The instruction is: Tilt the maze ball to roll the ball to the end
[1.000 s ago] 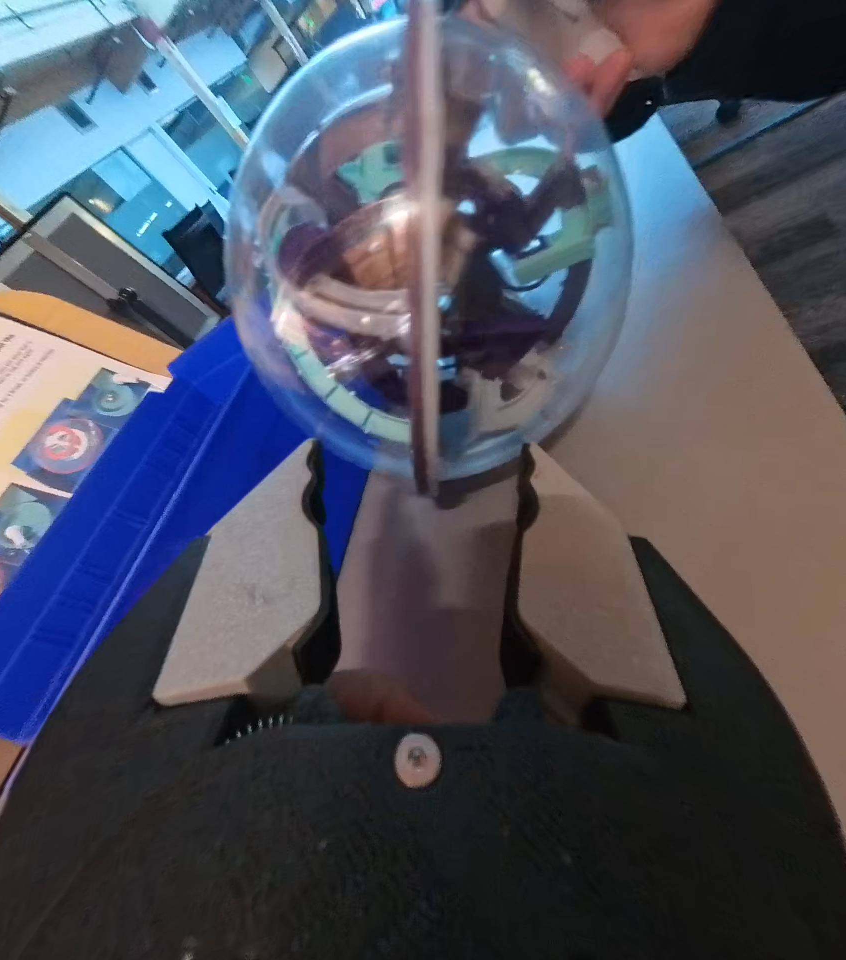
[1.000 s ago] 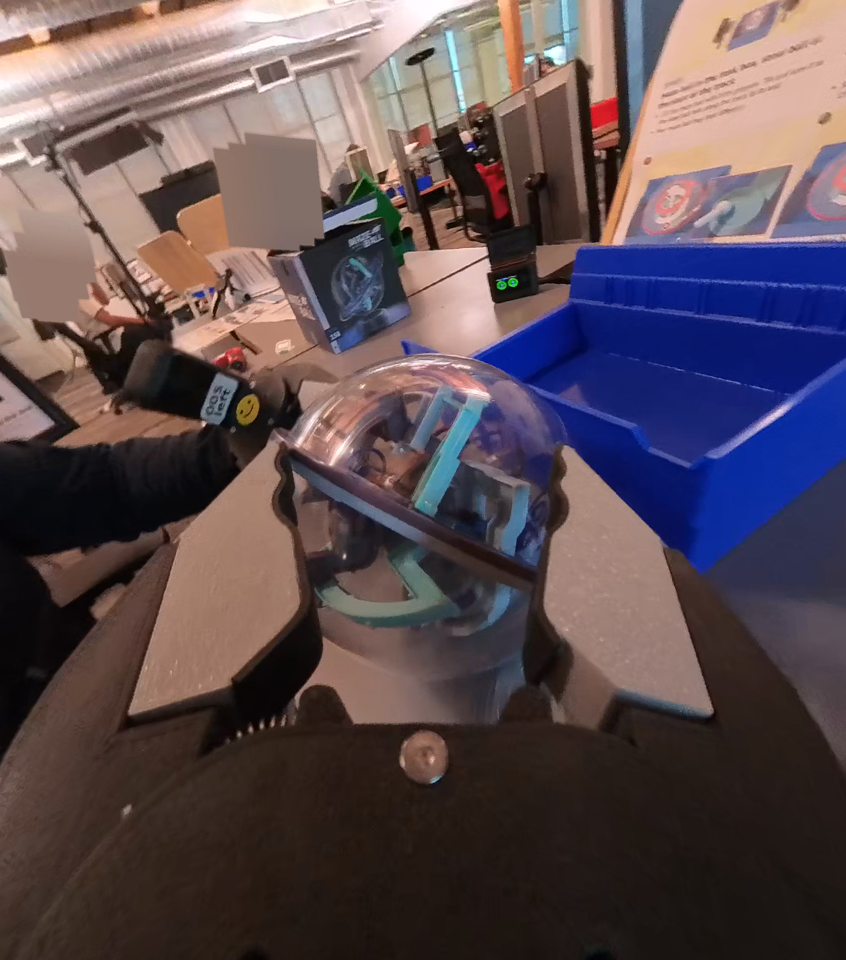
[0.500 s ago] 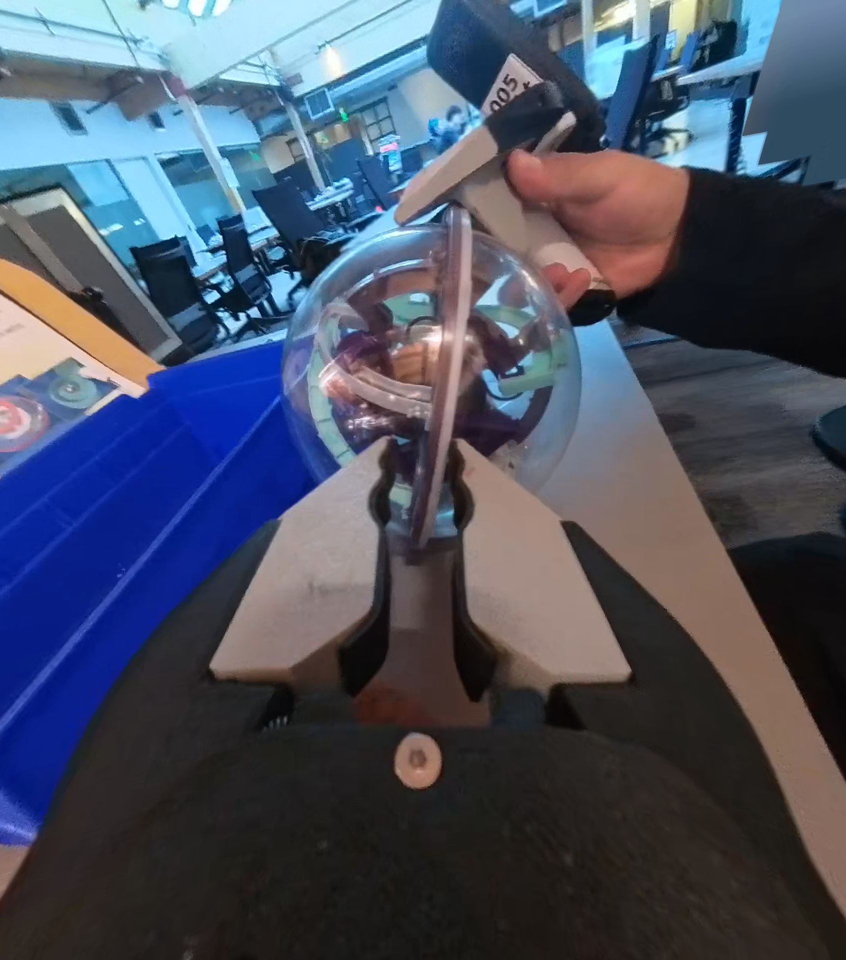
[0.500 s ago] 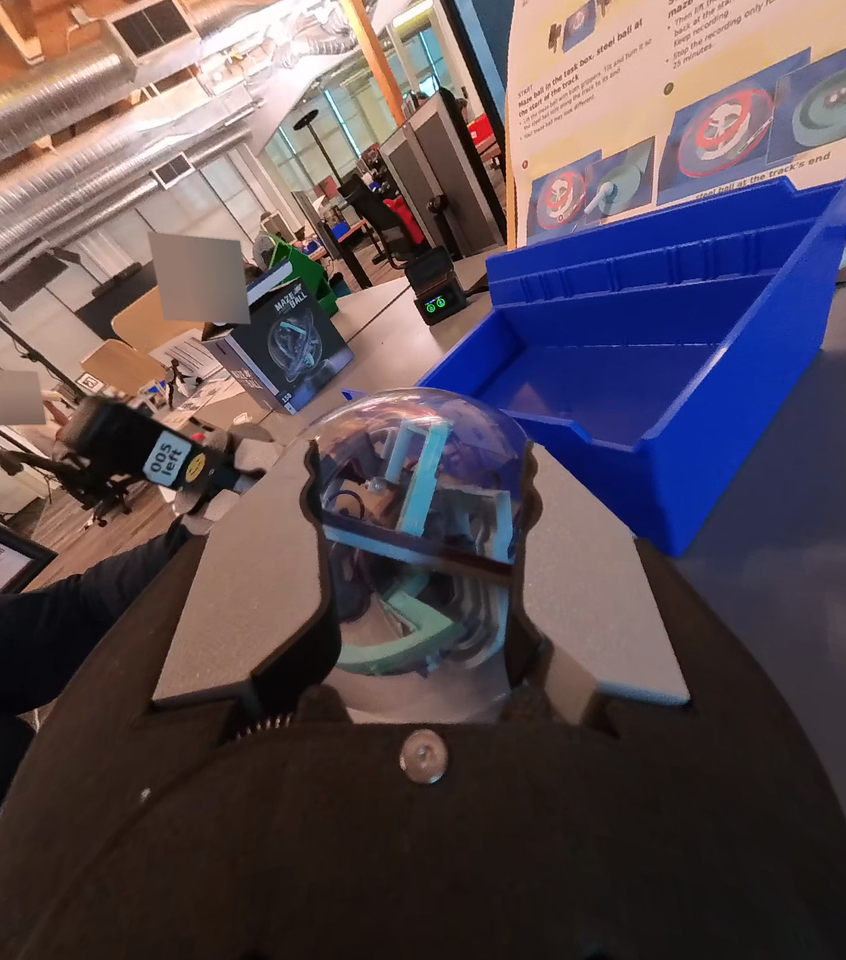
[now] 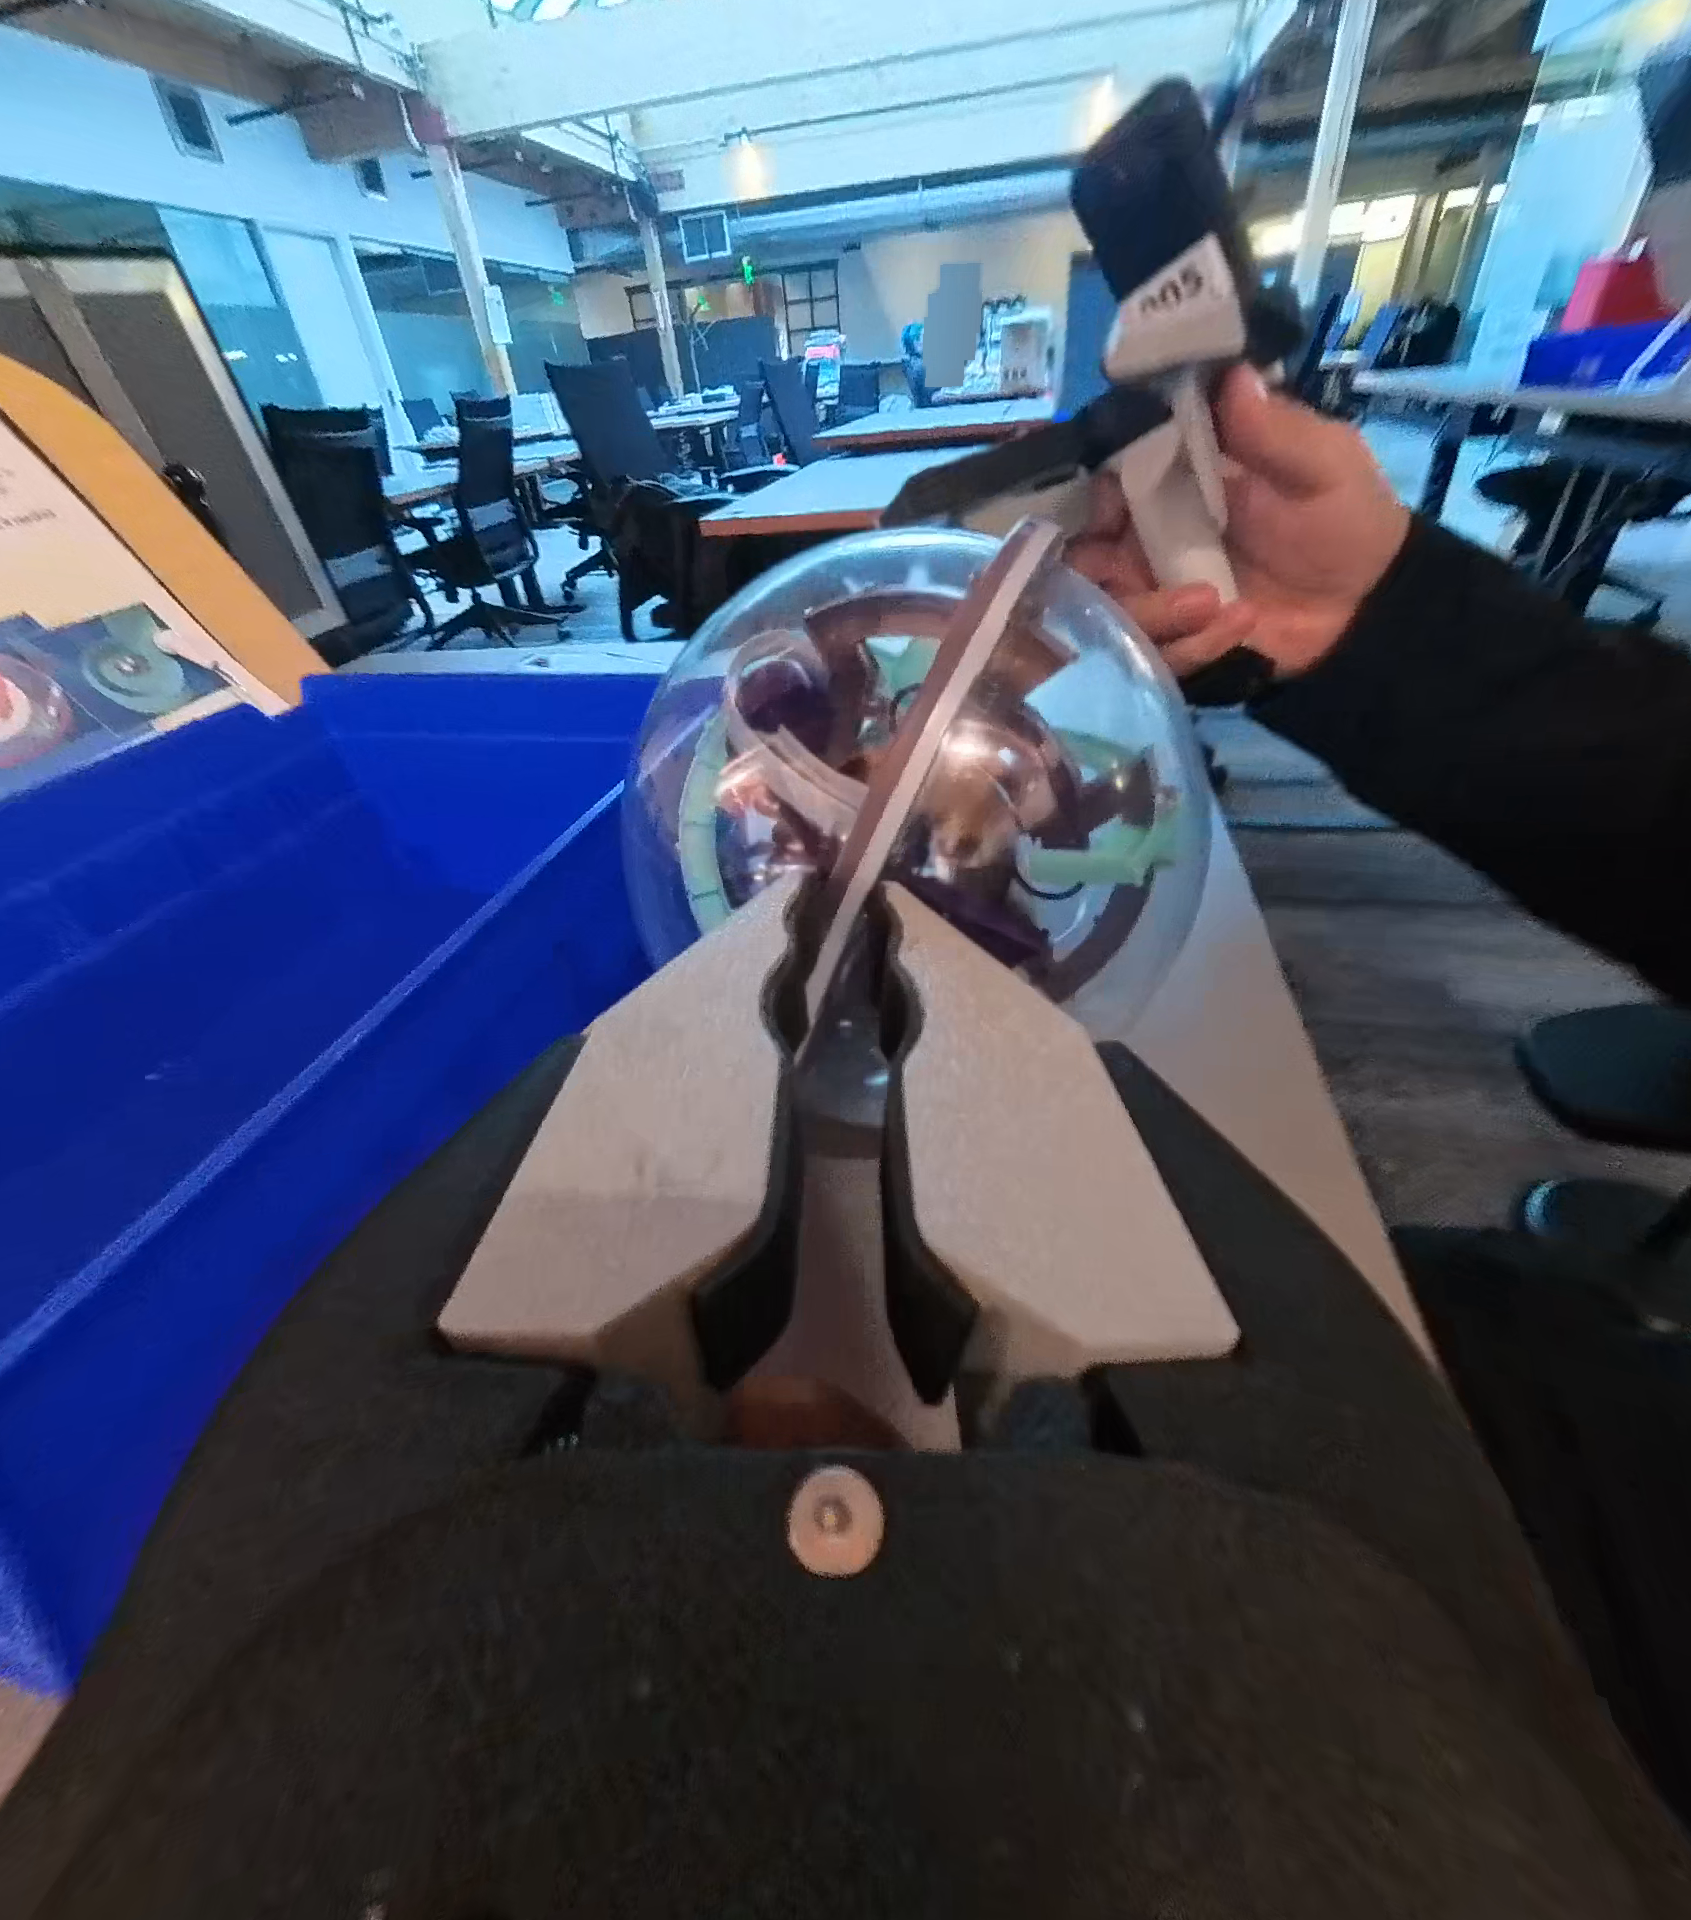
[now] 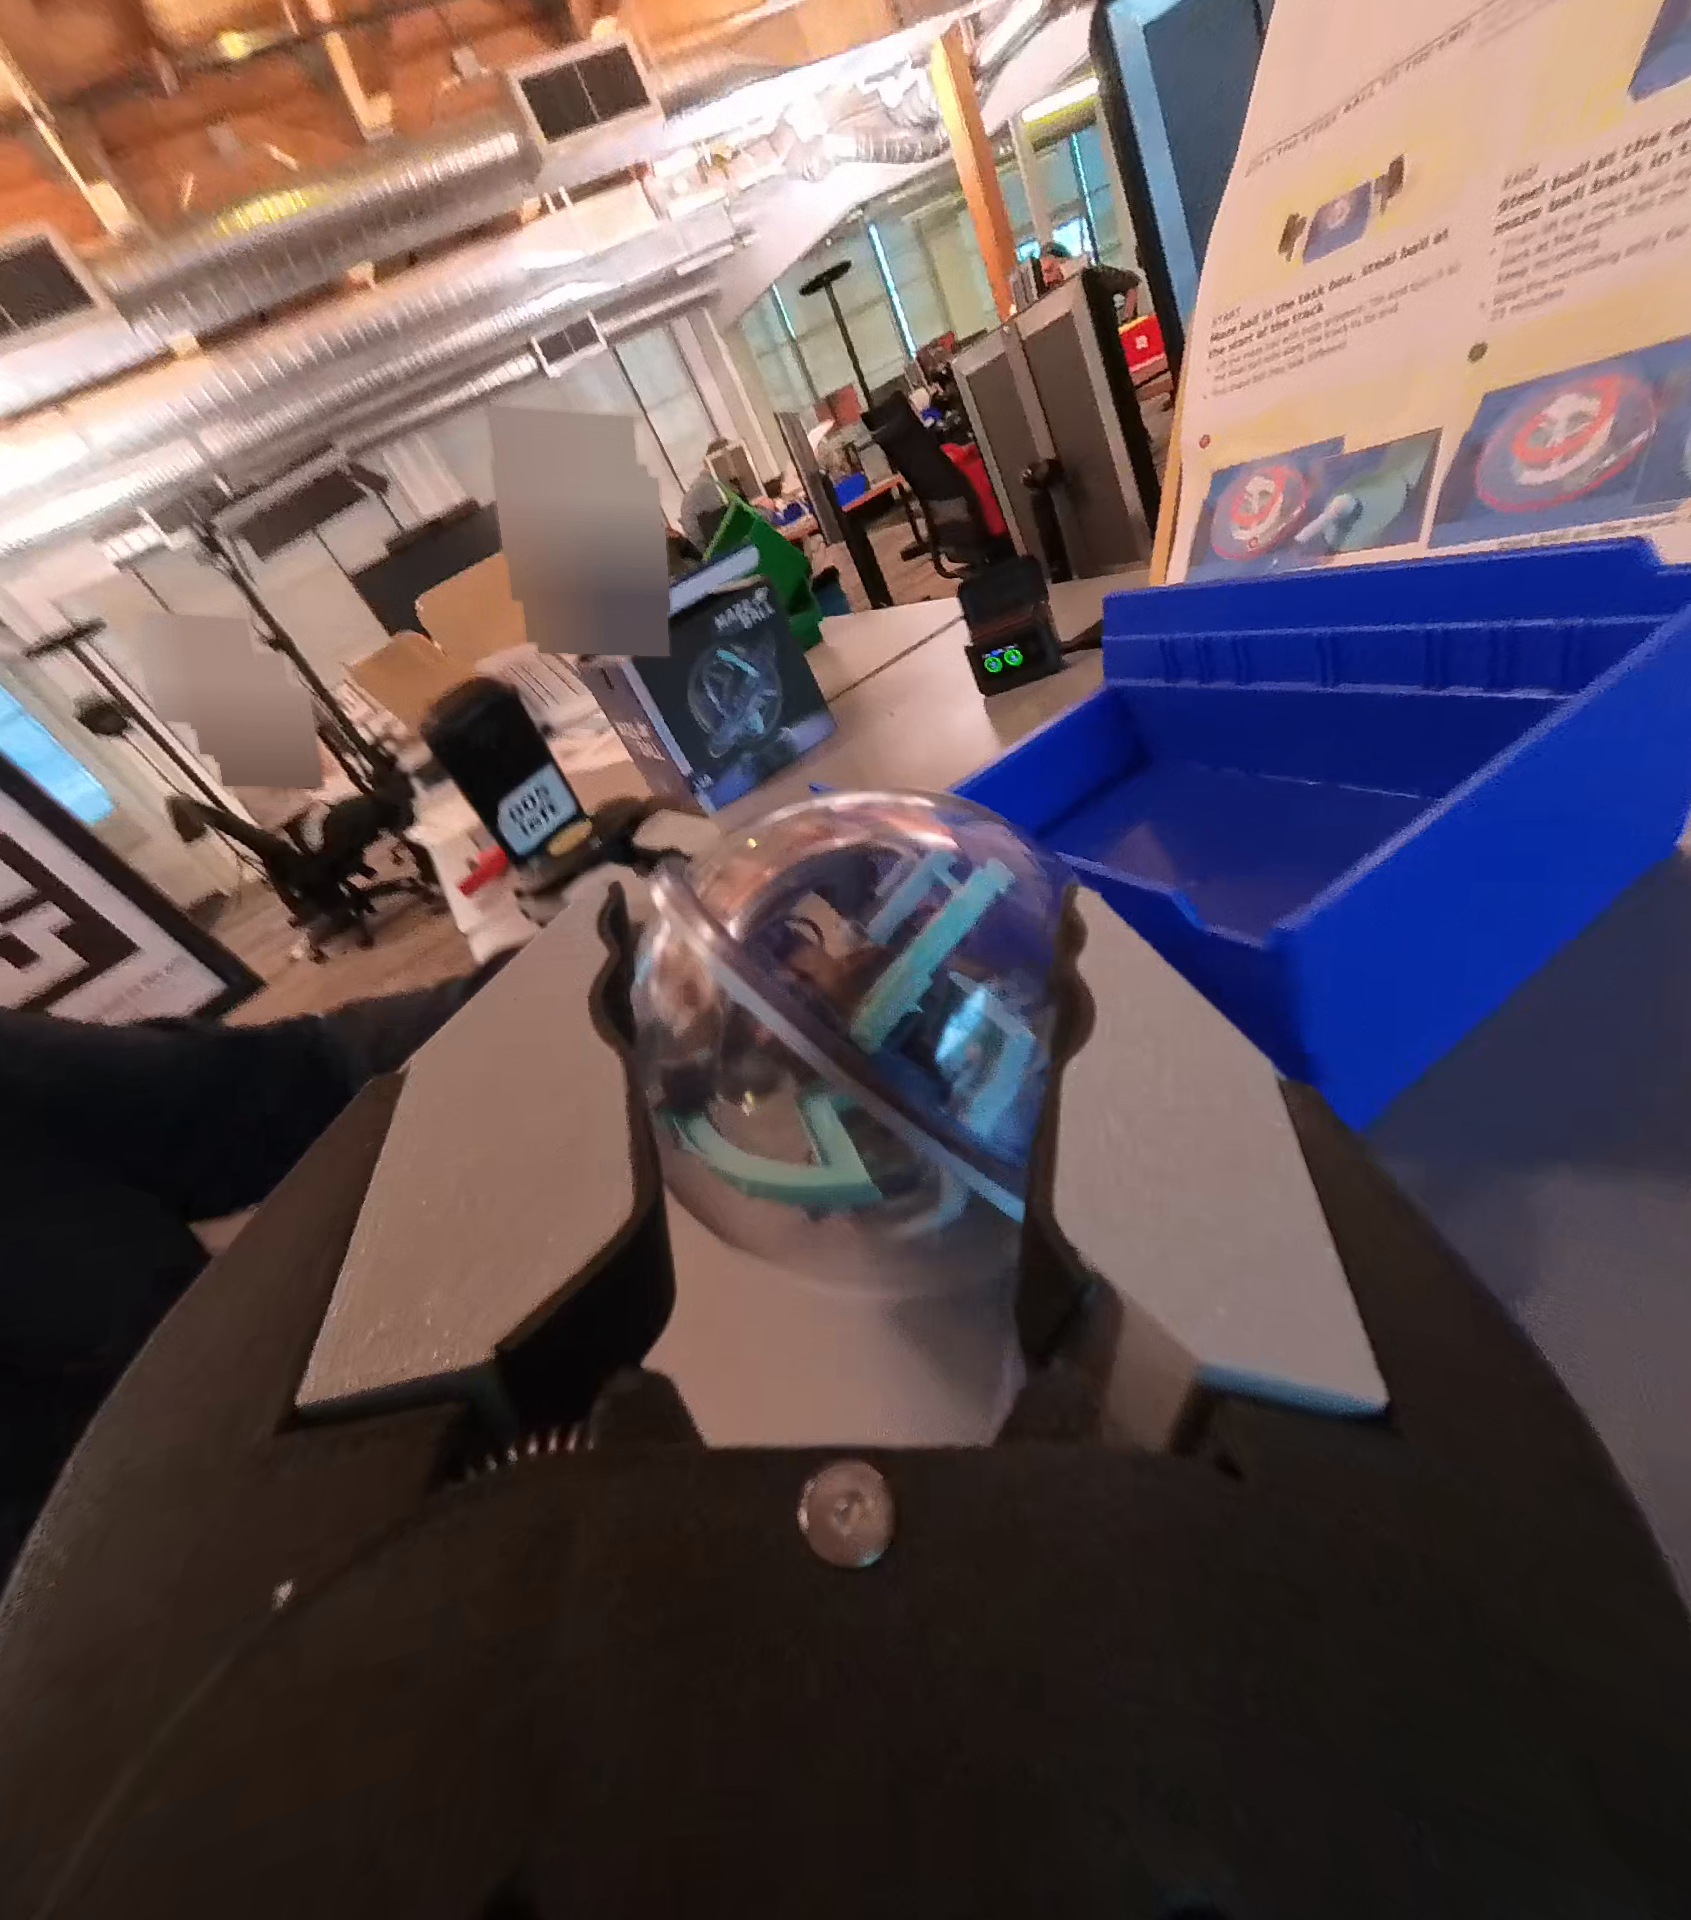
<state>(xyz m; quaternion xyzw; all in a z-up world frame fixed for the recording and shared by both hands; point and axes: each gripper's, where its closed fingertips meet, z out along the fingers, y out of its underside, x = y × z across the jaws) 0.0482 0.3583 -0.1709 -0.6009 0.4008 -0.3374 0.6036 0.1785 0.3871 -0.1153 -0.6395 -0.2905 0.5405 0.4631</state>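
Observation:
The maze ball (image 5: 1028,727) is a clear sphere with green, purple and white tracks inside and a flat rim around its middle. It is held in the air above the table. My left gripper (image 5: 843,914) is shut on the lower edge of that rim, which leans to the upper right. My right gripper (image 6: 841,935) is shut on the maze ball (image 6: 851,1039), one finger on each side of the sphere. The right gripper also shows in the left wrist view (image 5: 1163,416), behind the sphere, in a hand. I cannot pick out the small ball inside.
A blue bin (image 5: 197,987) lies just left of the ball and also shows in the right wrist view (image 6: 1392,831). A poster (image 6: 1495,312) stands behind it. A dark box (image 6: 727,696) and a small black device (image 6: 1007,644) sit farther back. The grey table (image 5: 1277,1039) edge runs on the right.
My left gripper has closed from wide open onto the ball's rim. The rim has turned from upright to leaning right. Both views have swung upward.

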